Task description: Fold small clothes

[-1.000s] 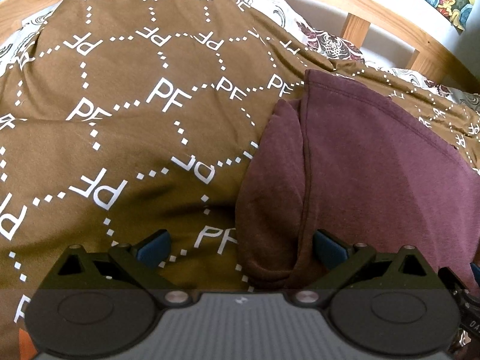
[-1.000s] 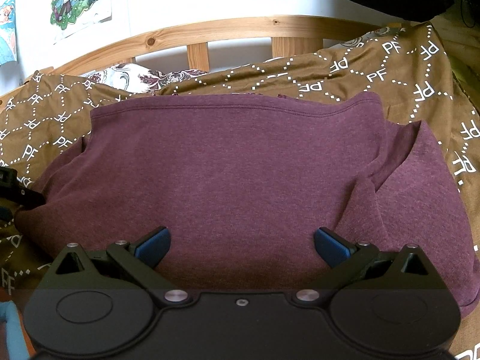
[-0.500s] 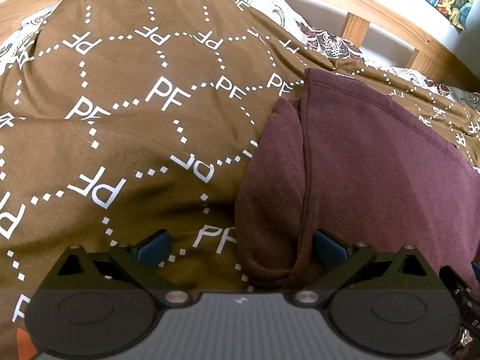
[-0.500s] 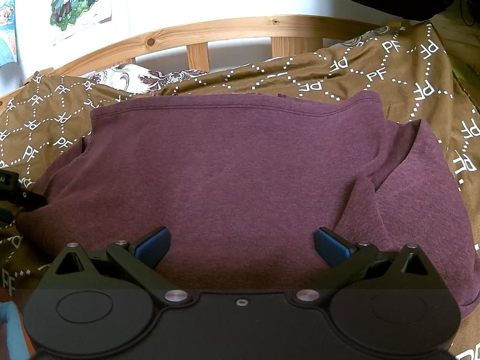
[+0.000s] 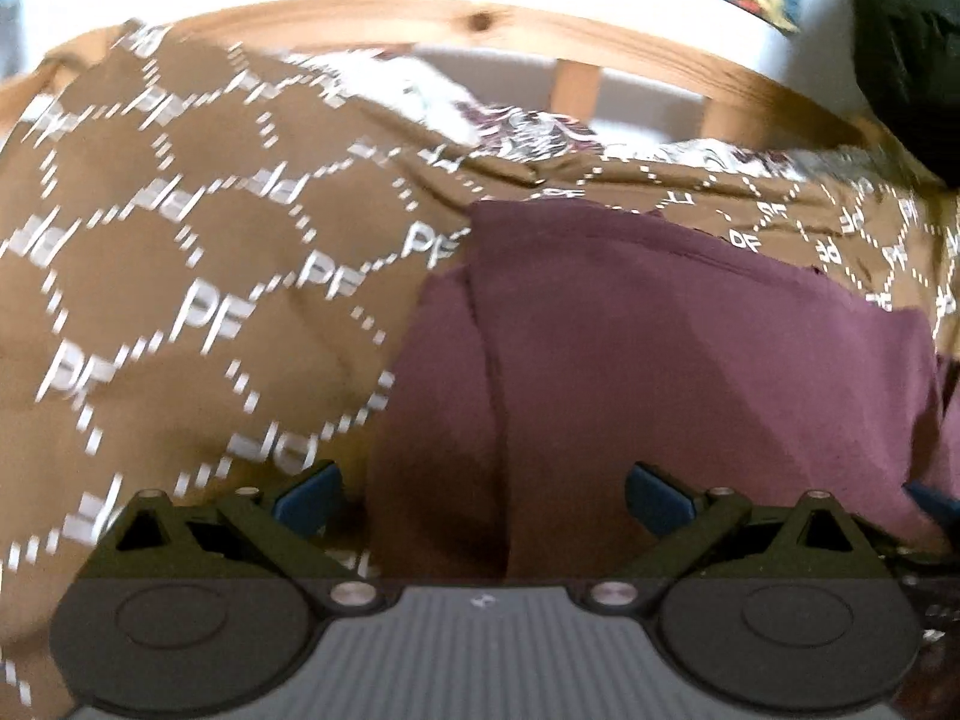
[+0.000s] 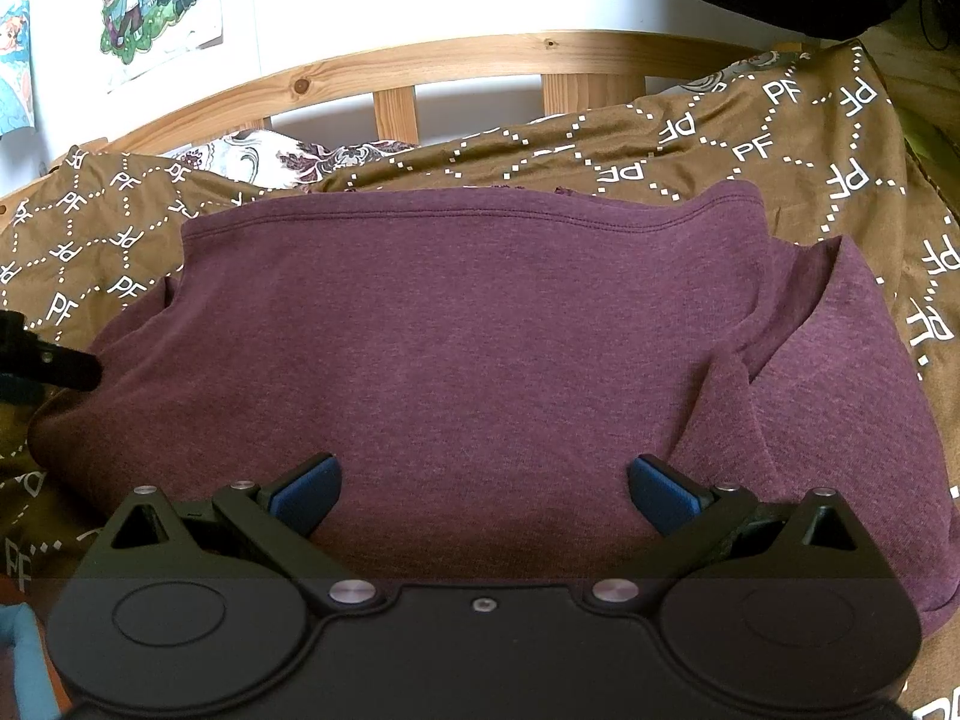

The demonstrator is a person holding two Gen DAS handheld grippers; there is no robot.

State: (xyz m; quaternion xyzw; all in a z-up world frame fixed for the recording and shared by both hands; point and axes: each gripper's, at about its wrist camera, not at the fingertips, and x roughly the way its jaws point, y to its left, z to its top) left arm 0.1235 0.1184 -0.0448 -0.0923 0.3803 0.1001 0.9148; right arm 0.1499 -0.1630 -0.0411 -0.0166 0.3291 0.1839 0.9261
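Note:
A maroon shirt (image 6: 468,348) lies spread on the brown patterned bedspread (image 6: 750,138), a sleeve folded at its right side. My right gripper (image 6: 483,489) is open and empty over the shirt's near edge. My left gripper (image 5: 483,492) is open and empty at the shirt's left edge, over the shirt (image 5: 660,360) and its left sleeve fold. The left view is blurred by motion. The left gripper's tip (image 6: 54,360) shows at the left of the right wrist view.
A wooden bed frame (image 6: 456,60) runs along the back with a floral pillow (image 6: 270,156) below it. Posters (image 6: 156,0) hang on the white wall. Brown bedspread (image 5: 180,312) surrounds the shirt. A dark object (image 5: 906,42) hangs at the upper right.
My left gripper has swung right and tilted up, so more of the shirt and the bed frame show. The right gripper has stayed still. Both stay open.

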